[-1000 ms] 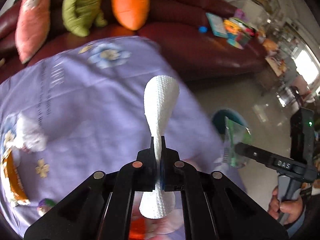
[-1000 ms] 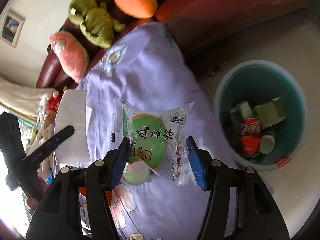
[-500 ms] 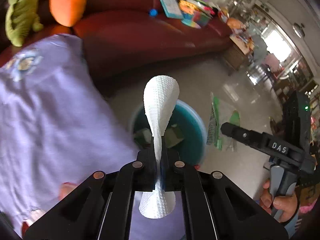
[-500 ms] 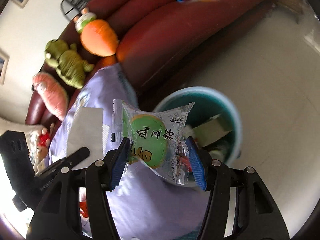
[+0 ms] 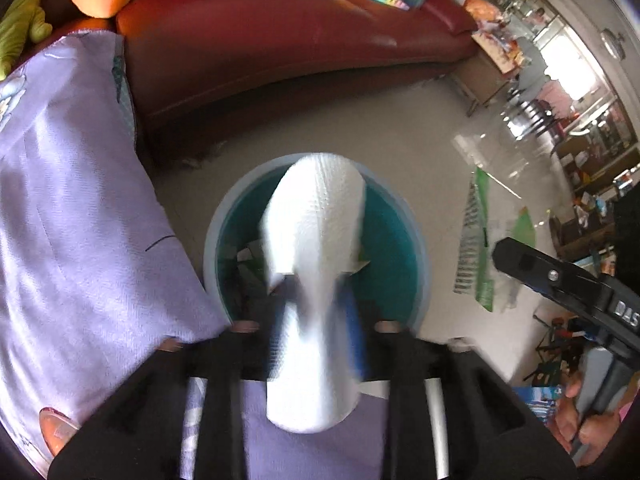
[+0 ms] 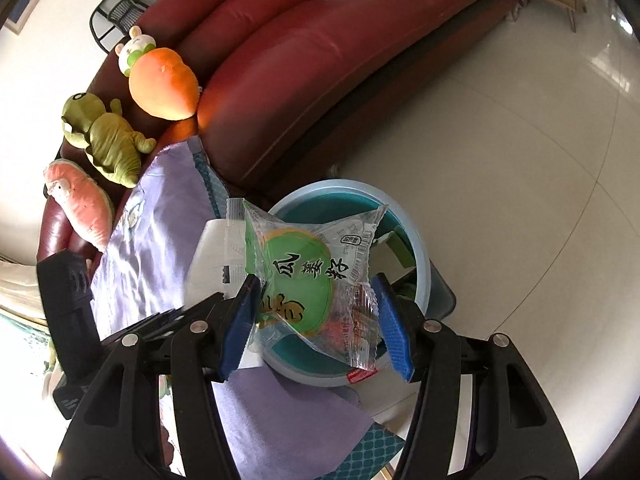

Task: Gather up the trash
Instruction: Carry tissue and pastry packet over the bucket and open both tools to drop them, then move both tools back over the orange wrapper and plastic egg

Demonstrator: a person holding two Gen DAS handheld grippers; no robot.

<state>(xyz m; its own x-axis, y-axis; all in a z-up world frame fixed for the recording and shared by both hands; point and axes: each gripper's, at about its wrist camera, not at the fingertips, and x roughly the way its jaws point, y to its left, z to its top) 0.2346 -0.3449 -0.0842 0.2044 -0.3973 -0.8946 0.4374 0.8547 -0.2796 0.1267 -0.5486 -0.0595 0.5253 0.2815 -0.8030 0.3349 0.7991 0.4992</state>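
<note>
Both grippers have swung from the purple table to above the bin.
Left gripper (image 5: 316, 312) clamps a paper towel (image 5: 314, 248); right gripper (image 6: 316, 316) clamps a snack wrapper (image 6: 308, 276); teal bin (image 5: 416, 240) lies at twelve o'clock, left nearer.

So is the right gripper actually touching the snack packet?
Touching. Right wrist view: the right gripper has its blue pads pressed against both sides of the snack packet.

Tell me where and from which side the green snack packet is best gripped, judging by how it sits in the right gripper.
Grip the snack packet across its bulging middle, coming in from its lower edge as the right gripper does. Its blue pads stand at the two side edges of the flat pouch, while the crimped top seal stays free above the bin. The thin clear corners would likely slip.
</note>
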